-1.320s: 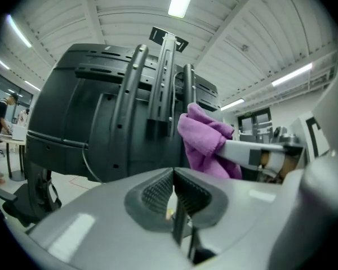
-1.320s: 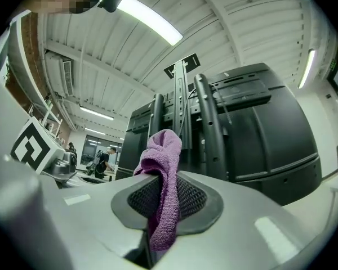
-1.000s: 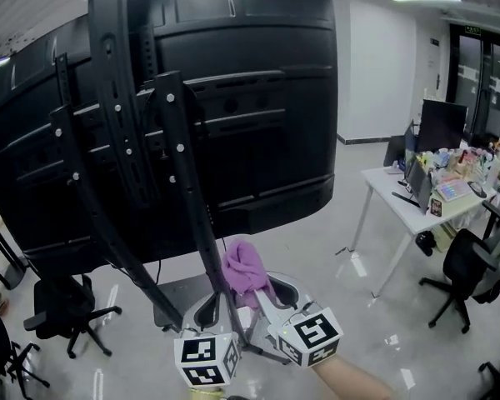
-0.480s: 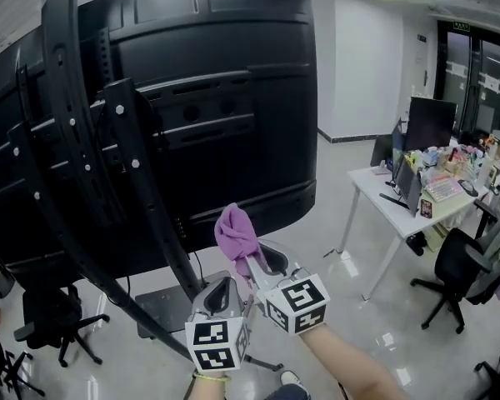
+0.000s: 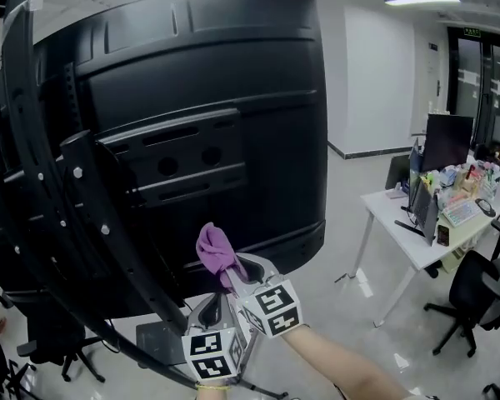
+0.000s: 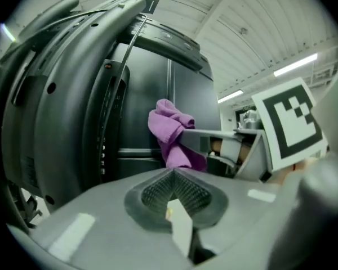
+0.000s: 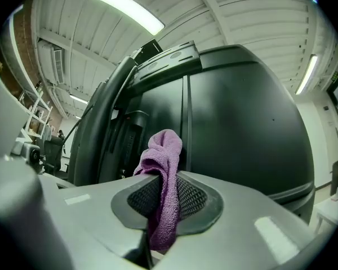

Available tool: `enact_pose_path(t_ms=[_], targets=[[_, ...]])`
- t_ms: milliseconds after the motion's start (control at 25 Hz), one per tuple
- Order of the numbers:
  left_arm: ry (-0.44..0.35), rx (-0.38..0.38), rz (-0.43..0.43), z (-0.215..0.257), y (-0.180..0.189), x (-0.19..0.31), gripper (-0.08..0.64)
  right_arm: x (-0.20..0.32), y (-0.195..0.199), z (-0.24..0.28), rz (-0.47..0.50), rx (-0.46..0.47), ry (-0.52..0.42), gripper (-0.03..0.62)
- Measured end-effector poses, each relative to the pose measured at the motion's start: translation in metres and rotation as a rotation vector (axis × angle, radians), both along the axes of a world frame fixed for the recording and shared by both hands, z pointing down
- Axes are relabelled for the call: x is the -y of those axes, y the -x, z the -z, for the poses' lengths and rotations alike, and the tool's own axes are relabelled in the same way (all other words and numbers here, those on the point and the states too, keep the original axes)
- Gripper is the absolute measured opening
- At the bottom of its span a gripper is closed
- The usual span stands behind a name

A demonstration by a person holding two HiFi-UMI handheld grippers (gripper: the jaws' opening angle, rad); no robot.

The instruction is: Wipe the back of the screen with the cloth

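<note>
The big black back of the screen fills the left and middle of the head view. My right gripper is shut on a bunched purple cloth, held up just short of the panel's lower part; whether the cloth touches it I cannot tell. In the right gripper view the cloth sticks up from between the jaws in front of the dark panel. My left gripper sits just below and left of the right one, its jaws closed with nothing in them. The left gripper view shows the cloth and the right gripper ahead.
A black curved mounting frame with bolts runs down the screen's left side. A white desk with a monitor and clutter stands at the right, with an office chair beside it. Another chair is at lower left.
Both grippers and the cloth have moved closer to the screen's back, which now looms larger. The cloth is still in the right gripper.
</note>
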State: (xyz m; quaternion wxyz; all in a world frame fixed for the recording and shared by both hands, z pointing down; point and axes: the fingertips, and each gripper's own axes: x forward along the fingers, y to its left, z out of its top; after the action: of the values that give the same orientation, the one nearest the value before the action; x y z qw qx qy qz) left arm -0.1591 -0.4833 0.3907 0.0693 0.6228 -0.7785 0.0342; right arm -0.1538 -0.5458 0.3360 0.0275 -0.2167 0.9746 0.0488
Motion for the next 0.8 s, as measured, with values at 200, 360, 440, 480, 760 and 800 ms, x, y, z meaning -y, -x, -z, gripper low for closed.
enact_pose_path(t_ms=[200,360,440,480,760,800], targets=[[-0.015,-0.012,-0.004,0.006,-0.002,0.037,0.008,0.043,-0.025,-0.005,-0.018,0.015,-0.002,0.054],[-0.022,-0.015,-0.058,0.006,-0.026,0.073,0.008,0.091,-0.074,-0.016,-0.108,0.028,0.03,0.054],[-0.022,-0.008,-0.091,0.007,-0.041,0.088,0.008,0.113,-0.099,-0.02,-0.156,0.022,0.026,0.054],[-0.022,-0.005,-0.106,0.007,-0.048,0.095,0.008,0.123,-0.111,-0.02,-0.183,0.018,0.019,0.054],[-0.021,0.021,-0.173,0.012,-0.079,0.124,0.008,0.177,-0.174,-0.025,-0.34,0.017,0.031,0.054],[-0.019,0.026,-0.176,0.014,-0.081,0.125,0.008,0.178,-0.179,-0.023,-0.35,0.021,0.031,0.054]])
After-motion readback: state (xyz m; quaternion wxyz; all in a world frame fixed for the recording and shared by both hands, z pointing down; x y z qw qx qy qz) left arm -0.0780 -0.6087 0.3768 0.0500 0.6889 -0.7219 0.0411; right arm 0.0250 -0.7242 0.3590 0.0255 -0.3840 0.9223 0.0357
